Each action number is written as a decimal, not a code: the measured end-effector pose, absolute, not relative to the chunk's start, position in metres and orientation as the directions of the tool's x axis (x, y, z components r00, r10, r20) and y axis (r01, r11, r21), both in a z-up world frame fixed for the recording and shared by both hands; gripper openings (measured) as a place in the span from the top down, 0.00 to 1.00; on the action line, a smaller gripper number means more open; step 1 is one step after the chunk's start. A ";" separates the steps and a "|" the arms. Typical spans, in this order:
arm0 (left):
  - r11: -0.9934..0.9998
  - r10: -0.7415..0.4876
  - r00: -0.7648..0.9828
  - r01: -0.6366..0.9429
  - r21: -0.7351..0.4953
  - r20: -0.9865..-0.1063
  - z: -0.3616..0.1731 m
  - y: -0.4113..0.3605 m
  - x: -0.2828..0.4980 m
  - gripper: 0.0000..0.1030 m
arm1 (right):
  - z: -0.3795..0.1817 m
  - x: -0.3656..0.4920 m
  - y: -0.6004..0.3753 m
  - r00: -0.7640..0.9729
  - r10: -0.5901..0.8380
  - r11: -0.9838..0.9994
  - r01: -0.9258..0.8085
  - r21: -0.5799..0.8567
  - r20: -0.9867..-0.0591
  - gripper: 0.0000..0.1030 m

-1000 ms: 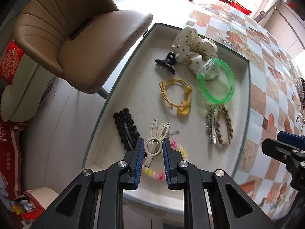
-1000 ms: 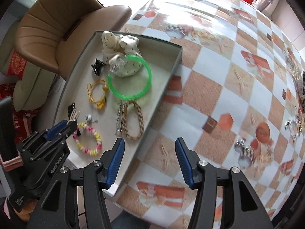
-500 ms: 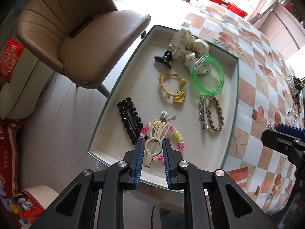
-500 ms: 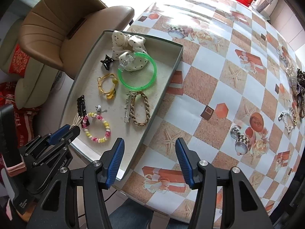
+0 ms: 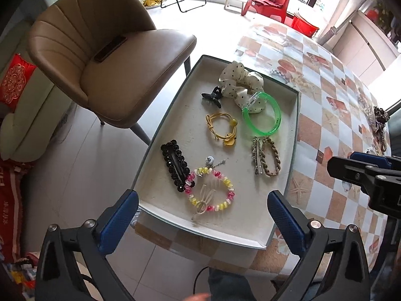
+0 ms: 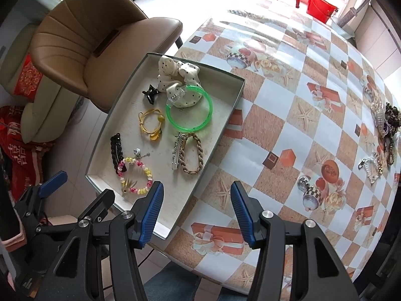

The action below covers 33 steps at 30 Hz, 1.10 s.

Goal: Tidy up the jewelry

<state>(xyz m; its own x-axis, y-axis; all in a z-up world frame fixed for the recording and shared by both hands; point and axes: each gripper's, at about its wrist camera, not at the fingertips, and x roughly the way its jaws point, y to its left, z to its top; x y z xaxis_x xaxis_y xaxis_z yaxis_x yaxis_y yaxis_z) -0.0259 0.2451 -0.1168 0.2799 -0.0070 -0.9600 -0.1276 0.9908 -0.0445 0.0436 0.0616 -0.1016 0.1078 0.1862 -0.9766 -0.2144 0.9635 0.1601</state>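
Left gripper (image 5: 203,215): jaws opening, spread wide, nothing between them. The cream hair clip (image 5: 204,202) lies released directly below and ahead of it, on the beaded bracelet (image 5: 210,190), at the near end of the tray (image 5: 297,135).

Right gripper (image 6: 196,212): jaws partly apart, empty, hanging over the tray's near right rim and the table (image 6: 288,115).

Judgement: this placement is finished. More jewelry (image 6: 371,168) lies on the table well to the right of the right gripper; the next move calls for reaching one piece and closing on it squarely.

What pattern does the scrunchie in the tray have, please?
Cream with black polka dots; the scrunchie shows best in the left wrist view.
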 end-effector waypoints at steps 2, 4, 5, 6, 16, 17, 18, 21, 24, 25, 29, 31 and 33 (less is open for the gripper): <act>0.989 -0.011 0.283 -0.136 -0.051 -0.959 -0.113 0.249 -0.028 0.00 | -0.096 0.043 0.063 0.130 0.185 0.963 -0.219 0.154 -0.974 0.27; 0.987 -0.013 0.285 -0.149 -0.057 -0.958 -0.109 0.252 -0.031 0.00 | -0.089 0.041 0.066 0.152 0.188 0.962 -0.228 0.151 -0.970 0.21; 0.986 -0.016 0.287 -0.153 -0.062 -0.958 -0.107 0.253 -0.032 0.00 | -0.086 0.040 0.067 0.161 0.185 0.962 -0.233 0.145 -0.969 0.21; 0.985 -0.014 0.291 -0.158 -0.063 -0.957 -0.105 0.255 -0.034 0.00 | -0.082 0.039 0.069 0.177 0.181 0.961 -0.239 0.136 -0.967 0.20; 0.971 0.101 0.341 -0.238 0.018 -0.935 -0.070 0.260 -0.062 0.00 | -0.057 0.024 0.083 0.273 0.183 0.945 -0.315 0.092 -0.945 0.15; 0.969 0.113 0.345 -0.246 0.026 -0.932 -0.067 0.259 -0.065 0.00 | -0.054 0.022 0.083 0.275 0.187 0.941 -0.325 0.091 -0.943 0.15; 0.966 0.119 0.348 -0.257 0.027 -0.930 -0.064 0.258 -0.069 0.00 | -0.051 0.021 0.082 0.274 0.189 0.938 -0.334 0.091 -0.943 0.15; 0.954 0.133 0.344 -0.297 0.027 -0.930 -0.054 0.255 -0.079 0.00 | -0.041 0.016 0.078 0.260 0.177 0.934 -0.349 0.078 -0.949 0.15; 0.949 0.148 0.352 -0.315 0.032 -0.924 -0.042 0.249 -0.089 0.00 | -0.033 0.009 0.071 0.251 0.178 0.933 -0.350 0.082 -0.952 0.15; 0.946 0.155 0.357 -0.322 0.035 -0.921 -0.037 0.247 -0.092 0.00 | -0.029 0.007 0.069 0.254 0.177 0.932 -0.353 0.079 -0.951 0.15; 0.939 0.176 0.370 -0.341 0.042 -0.912 -0.025 0.237 -0.101 0.00 | -0.015 -0.005 0.066 0.289 0.170 0.924 -0.380 0.050 -0.942 0.15; 0.935 0.182 0.372 -0.351 0.044 -0.910 -0.021 0.233 -0.105 0.00 | -0.010 -0.008 0.065 0.297 0.178 0.919 -0.390 0.051 -0.938 0.15; 0.933 0.187 0.374 -0.356 0.045 -0.908 -0.018 0.230 -0.110 0.00 | -0.005 -0.011 0.066 0.306 0.182 0.916 -0.398 0.048 -0.935 0.15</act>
<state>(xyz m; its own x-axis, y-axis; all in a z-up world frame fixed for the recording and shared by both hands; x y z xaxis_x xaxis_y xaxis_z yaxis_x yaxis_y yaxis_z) -0.1100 0.2301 -0.0184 0.3740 0.1868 -0.9084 -0.3565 0.9332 0.0452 -0.0106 0.0657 -0.0050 0.3057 0.1815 -0.9346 -0.3984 0.9160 0.0476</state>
